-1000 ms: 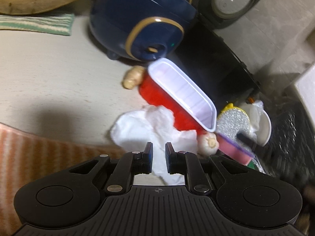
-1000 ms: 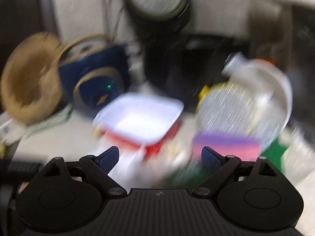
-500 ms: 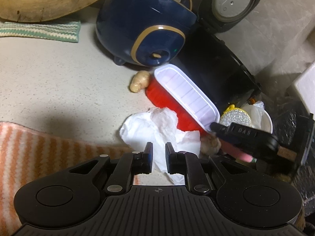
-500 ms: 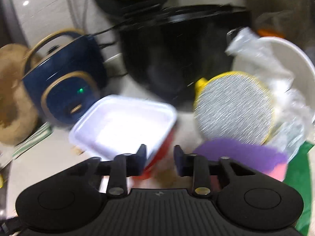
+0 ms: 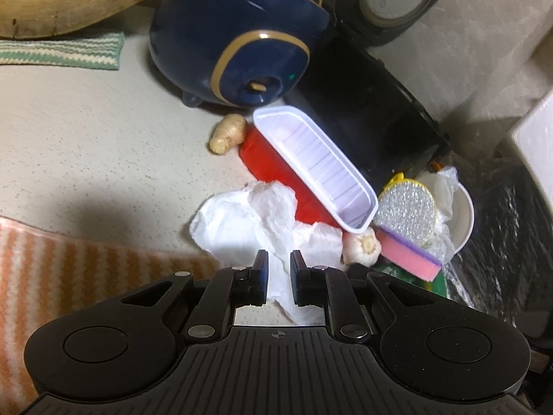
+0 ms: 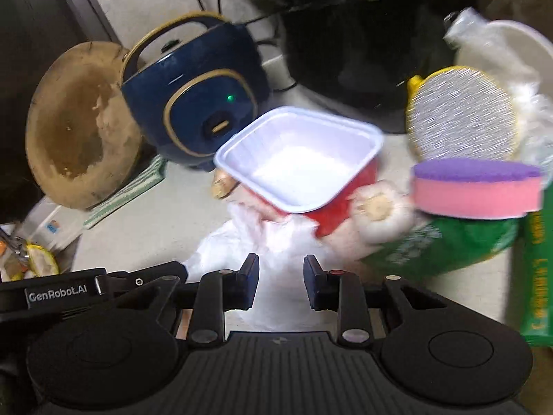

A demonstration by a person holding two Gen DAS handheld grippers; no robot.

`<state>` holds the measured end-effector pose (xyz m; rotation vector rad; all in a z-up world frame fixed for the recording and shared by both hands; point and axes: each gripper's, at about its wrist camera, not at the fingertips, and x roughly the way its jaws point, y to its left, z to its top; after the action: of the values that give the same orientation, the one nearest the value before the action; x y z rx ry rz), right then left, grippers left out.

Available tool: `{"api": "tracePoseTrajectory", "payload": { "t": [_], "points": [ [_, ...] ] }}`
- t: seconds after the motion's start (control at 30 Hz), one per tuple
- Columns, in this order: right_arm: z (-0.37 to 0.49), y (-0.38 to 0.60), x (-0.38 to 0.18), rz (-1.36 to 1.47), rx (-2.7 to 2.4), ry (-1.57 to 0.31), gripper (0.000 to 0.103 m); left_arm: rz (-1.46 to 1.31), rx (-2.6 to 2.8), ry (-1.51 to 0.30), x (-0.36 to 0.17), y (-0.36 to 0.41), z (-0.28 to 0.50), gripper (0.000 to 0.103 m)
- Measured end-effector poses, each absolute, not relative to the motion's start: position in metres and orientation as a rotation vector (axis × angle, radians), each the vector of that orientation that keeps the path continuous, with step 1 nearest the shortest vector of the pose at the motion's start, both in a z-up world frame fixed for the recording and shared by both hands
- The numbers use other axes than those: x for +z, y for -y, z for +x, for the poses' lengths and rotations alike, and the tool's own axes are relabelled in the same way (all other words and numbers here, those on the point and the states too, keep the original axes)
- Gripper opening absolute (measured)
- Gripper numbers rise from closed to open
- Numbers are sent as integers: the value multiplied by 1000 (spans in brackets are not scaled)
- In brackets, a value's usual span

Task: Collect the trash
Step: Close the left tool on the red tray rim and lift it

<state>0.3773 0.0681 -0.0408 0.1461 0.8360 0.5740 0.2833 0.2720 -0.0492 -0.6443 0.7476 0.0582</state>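
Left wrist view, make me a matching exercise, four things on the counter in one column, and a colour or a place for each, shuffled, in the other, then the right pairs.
Things:
1. crumpled tissue
2. plastic tray
3. ginger piece
4. sponge

Descriptions:
A. pink with a purple top
B. red outside, white inside
C. tan, lying just in front of the blue cooker
D. white, reaching in between the fingers of the left gripper

Pairs: 1-D, 2-B, 3-C, 4-A

Pale speckled counter, crumpled white tissue, ginger piece, navy rice cooker, striped cloth
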Motion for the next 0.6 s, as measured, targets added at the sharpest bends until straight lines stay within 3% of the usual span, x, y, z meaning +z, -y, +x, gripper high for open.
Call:
{"api": "tracePoseTrajectory", "payload": {
  "t": [0.27, 0.33, 0.4, 0.43, 0.6],
  "points": [
    [338, -21, -37, 106, 424, -727, 29, -572, 5, -727, -50, -263, 301, 16],
    [332, -17, -34, 104, 402, -706, 34, -625, -18, -733, -48, -266, 308, 16],
    [324, -13, -30, 85, 370, -667, 50, -681, -34, -726, -44, -269, 315, 16],
    [320, -11, -27, 79, 361, -640, 54, -701, -36, -721, -42, -269, 320, 16],
    [308, -14, -23, 75, 441, -625, 57, -715, 34, -715, -41, -269, 355, 16]
  ]
}}
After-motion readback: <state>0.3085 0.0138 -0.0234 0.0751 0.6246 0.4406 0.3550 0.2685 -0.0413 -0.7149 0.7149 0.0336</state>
